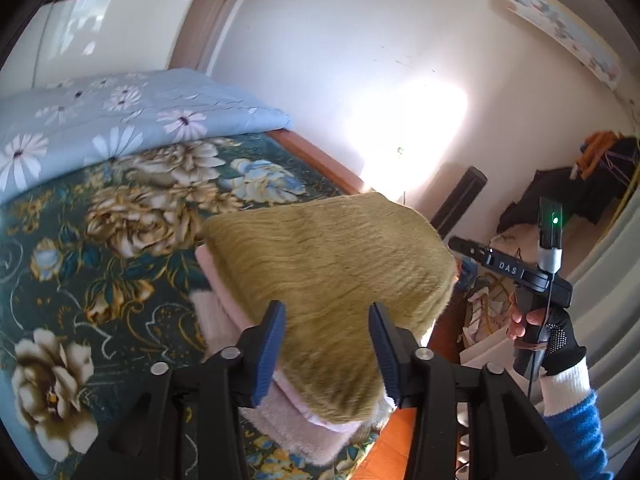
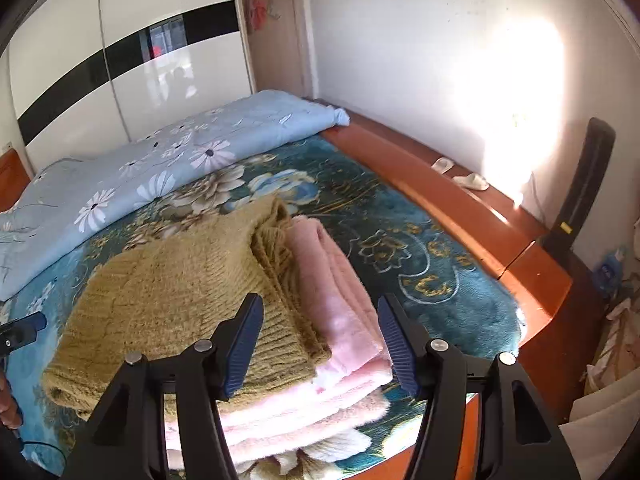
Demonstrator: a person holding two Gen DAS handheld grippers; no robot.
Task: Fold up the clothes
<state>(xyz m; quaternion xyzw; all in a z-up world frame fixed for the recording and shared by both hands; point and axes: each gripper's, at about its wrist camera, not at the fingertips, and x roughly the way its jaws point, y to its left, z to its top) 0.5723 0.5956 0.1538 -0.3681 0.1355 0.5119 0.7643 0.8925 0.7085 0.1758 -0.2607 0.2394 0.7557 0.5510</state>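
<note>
Left gripper (image 1: 327,344) nearest: jaws parted, gripping nothing, above the folded mustard sweater (image 1: 320,264). Right gripper (image 2: 320,346): jaws likewise apart, empty. Sweater rests atop folded pink garment (image 2: 340,312) on the floral bed (image 2: 440,264), near its edge.

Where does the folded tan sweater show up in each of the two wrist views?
Left wrist view: tan sweater fills the centre, lying on the pink garment.
Right wrist view: sweater sits left of centre, pink garment to its right.
Shared landmark: the blue daisy quilt behind it.
</note>
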